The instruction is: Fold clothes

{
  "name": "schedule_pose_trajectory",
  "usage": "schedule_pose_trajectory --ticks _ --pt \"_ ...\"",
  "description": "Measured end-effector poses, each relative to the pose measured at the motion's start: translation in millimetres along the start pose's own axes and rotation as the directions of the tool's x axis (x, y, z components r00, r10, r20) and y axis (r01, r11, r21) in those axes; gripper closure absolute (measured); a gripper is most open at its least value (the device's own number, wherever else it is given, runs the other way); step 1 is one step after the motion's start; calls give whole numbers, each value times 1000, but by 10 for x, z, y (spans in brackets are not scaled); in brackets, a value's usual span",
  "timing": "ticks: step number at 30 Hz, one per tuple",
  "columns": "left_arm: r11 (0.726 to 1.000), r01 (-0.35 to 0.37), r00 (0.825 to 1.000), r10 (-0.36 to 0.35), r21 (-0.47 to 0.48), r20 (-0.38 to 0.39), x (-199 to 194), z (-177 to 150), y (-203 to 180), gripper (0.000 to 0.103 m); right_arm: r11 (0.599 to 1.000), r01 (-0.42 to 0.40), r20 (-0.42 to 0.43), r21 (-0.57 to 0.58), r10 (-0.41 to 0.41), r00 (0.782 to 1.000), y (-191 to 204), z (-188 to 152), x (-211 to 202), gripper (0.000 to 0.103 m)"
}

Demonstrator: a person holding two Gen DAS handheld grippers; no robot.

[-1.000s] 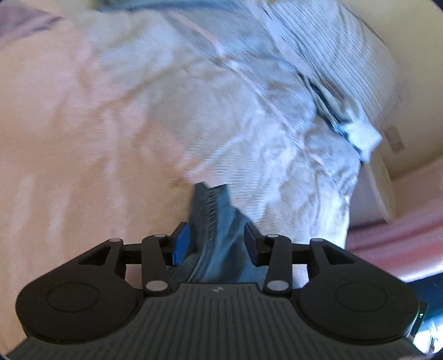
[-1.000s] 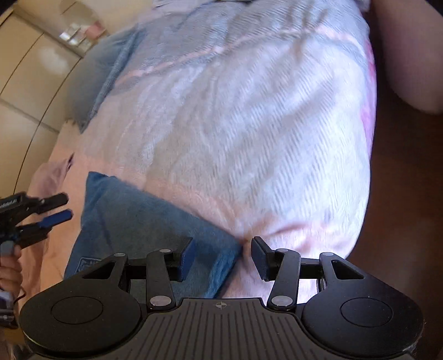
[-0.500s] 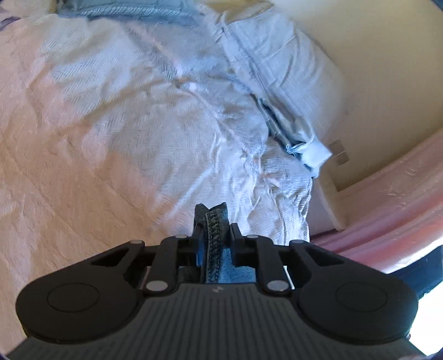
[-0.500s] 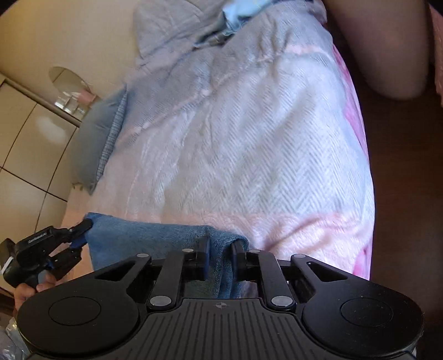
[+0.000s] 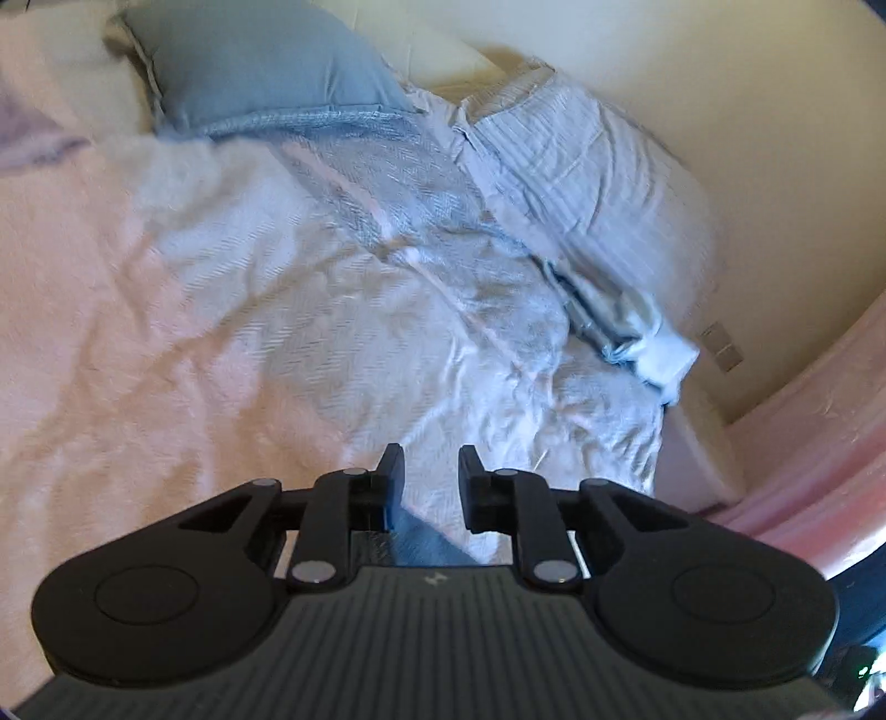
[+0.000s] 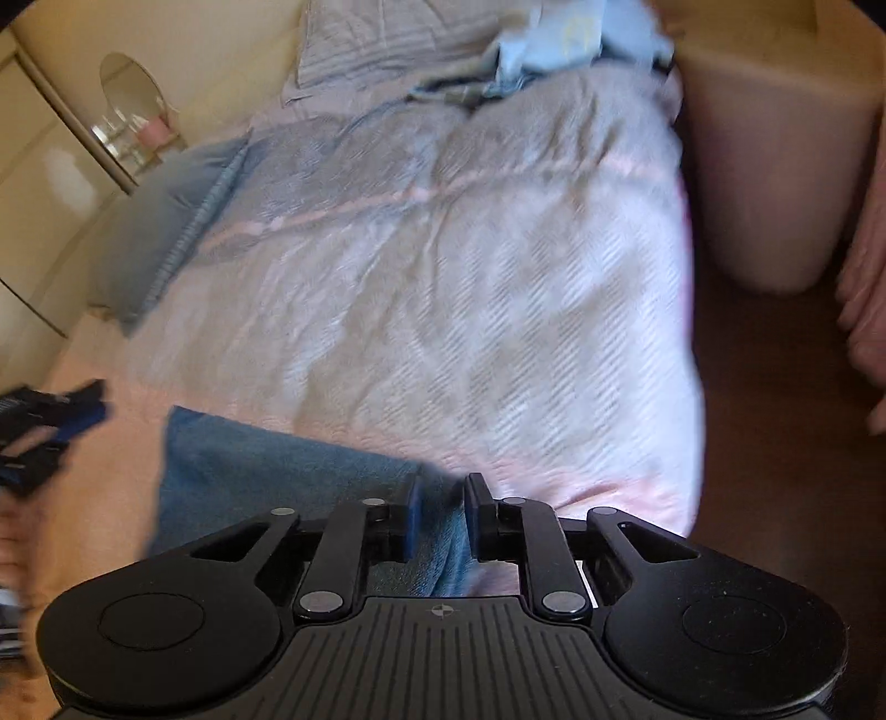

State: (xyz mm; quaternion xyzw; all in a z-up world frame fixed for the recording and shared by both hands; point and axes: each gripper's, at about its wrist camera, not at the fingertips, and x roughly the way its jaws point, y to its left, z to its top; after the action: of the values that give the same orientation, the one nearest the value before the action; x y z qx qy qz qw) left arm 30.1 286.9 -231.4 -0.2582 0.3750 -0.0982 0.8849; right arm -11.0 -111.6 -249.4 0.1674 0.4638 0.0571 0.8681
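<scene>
A folded blue denim garment (image 6: 266,476) lies on the pink and white bedspread (image 6: 470,277) near the bed's front edge. My right gripper (image 6: 441,509) is narrowly open, and the garment's right edge still sits between its fingers. In the right wrist view, my left gripper (image 6: 72,421) is blurred at the far left, a short gap away from the denim's left corner. In the left wrist view, my left gripper (image 5: 431,476) is narrowly open with only bedspread (image 5: 277,310) between its tips. A strip of denim (image 5: 423,540) shows lower down, behind the fingers.
A blue pillow (image 5: 260,61) and a striped white pillow (image 5: 581,166) lie at the head of the bed. Light-blue clothes (image 6: 565,39) are bunched beside them. A beige upholstered block (image 6: 775,166) and brown floor (image 6: 775,443) lie to the right of the bed.
Half a second ago both grippers were shut on the denim, holding it stretched between them. Both have since eased apart. The left one has come off the corner, and the denim rests on the bed.
</scene>
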Motion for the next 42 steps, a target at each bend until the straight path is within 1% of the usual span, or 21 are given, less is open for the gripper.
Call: schedule_pose_trajectory --ticks 2,4,6,8,9,10,12,14,15,18,21,25,26,30,32,34,35,36,38,40,42 --pt "998 11 998 -7 59 -70 13 -131 -152 88 998 52 24 -47 -50 998 50 -32 -49 86" --pt "994 24 989 -8 109 -147 142 -296 -256 88 996 25 32 -80 -23 999 94 -66 -48 86" --pt "987 4 982 26 158 -190 346 -420 -298 88 993 -3 34 -114 7 999 143 -104 -27 86" --pt "979 -27 979 66 200 -193 590 -483 -260 88 988 -45 1 -148 45 999 225 -164 121 86" --pt "974 -49 979 91 222 -185 734 -489 -222 91 985 -55 -8 -162 54 998 253 -189 199 86" --pt "968 -64 979 108 243 -171 864 -493 -176 100 985 -35 5 -169 36 999 241 -199 292 86" --pt "967 -45 982 89 250 -167 1015 -515 -73 100 983 6 33 -182 0 999 218 -220 476 87" --pt "967 -54 980 99 250 -170 830 -549 -95 100 981 48 51 -187 -39 998 183 -222 649 84" --pt "966 -65 979 110 251 -172 694 -567 -121 100 985 62 29 -159 -58 998 120 -156 679 84" --pt "962 -97 974 144 254 -177 288 -623 -201 100 995 41 35 -94 -38 999 11 -28 463 84" --pt "958 -128 967 178 257 -182 -118 -678 -281 95 986 -25 16 -165 28 999 80 -97 100 84" --pt "950 -171 956 223 261 -188 -660 -753 -388 95 962 -137 -107 -236 114 988 307 -395 -206 84" --pt "947 -186 951 241 263 -195 -790 -833 -429 95 951 -163 -140 -261 129 982 393 -468 -249 84" --pt "921 -311 905 363 236 -223 -1050 -1393 -454 95 890 -274 -238 -366 195 952 785 -768 -327 84" --pt "910 -365 893 402 194 -201 -1015 -1627 -335 97 844 -289 -281 -451 173 944 934 -942 -228 84" --pt "892 -411 874 444 187 -199 -857 -1726 -235 100 801 -270 -313 -534 109 943 1040 -1142 -45 84" --pt "887 -418 871 453 198 -193 -808 -1732 -222 100 780 -262 -324 -569 81 943 1095 -1216 33 84" --pt "882 -421 869 459 212 -186 -776 -1732 -219 100 770 -257 -326 -584 67 943 1154 -1215 60 84" --pt "891 -413 876 445 187 -185 -845 -1689 -225 100 767 -256 -341 -588 52 939 1255 -1182 31 84" --pt "903 -404 887 426 149 -180 -981 -1638 -257 100 762 -276 -336 -585 82 938 1303 -1118 -79 84" --pt "902 -413 891 429 130 -147 -1166 -1622 -360 100 755 -295 -324 -585 116 939 1359 -1050 -183 84"
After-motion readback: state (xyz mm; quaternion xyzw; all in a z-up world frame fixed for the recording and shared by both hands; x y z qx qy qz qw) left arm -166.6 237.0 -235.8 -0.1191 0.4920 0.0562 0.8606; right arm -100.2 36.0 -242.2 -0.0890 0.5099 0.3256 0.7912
